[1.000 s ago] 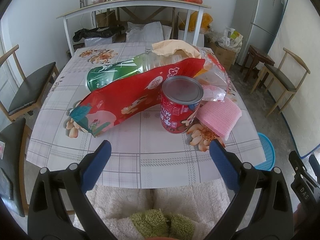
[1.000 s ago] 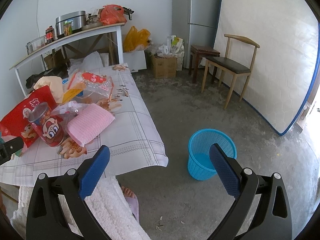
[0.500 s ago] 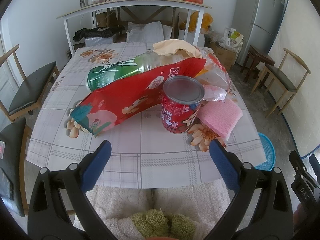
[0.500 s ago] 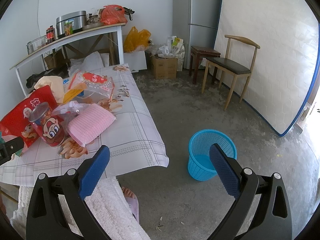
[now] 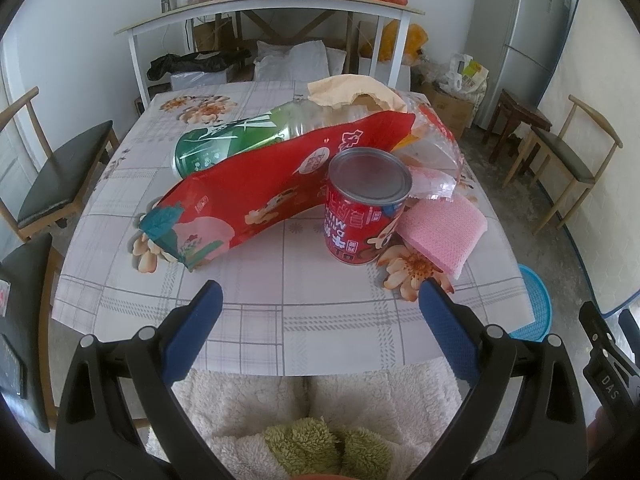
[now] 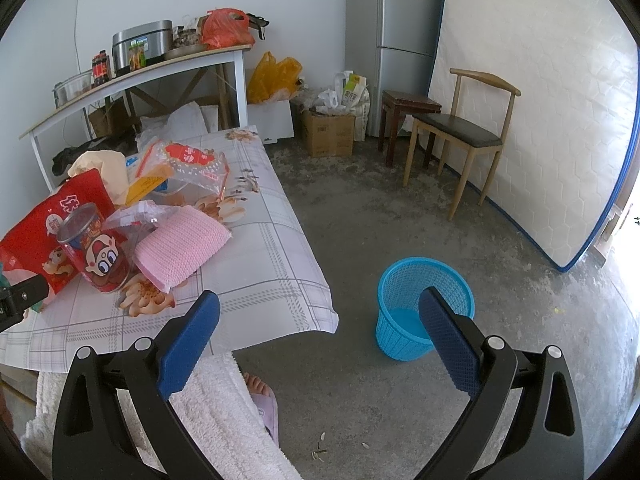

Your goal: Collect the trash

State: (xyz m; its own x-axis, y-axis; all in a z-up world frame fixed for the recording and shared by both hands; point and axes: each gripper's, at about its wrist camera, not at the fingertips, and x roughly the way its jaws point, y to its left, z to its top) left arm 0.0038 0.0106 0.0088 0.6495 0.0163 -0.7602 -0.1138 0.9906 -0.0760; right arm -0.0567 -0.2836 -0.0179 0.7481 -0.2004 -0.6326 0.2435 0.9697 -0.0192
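At the table (image 5: 280, 320) edge, I'm holding the left gripper (image 5: 320, 312) wide open and empty, creeping slightly closer to the red can (image 5: 366, 208) over the last second. Trash pile is sitting behind the can, untouched. Right gripper (image 6: 320, 320) also wide open, empty, hanging near the blue bin (image 6: 424, 304) on the floor right of the table. No pick started.

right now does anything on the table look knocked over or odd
The green-labelled plastic bottle lies on its side under the red snack bag. The red can stands with its label upside down.
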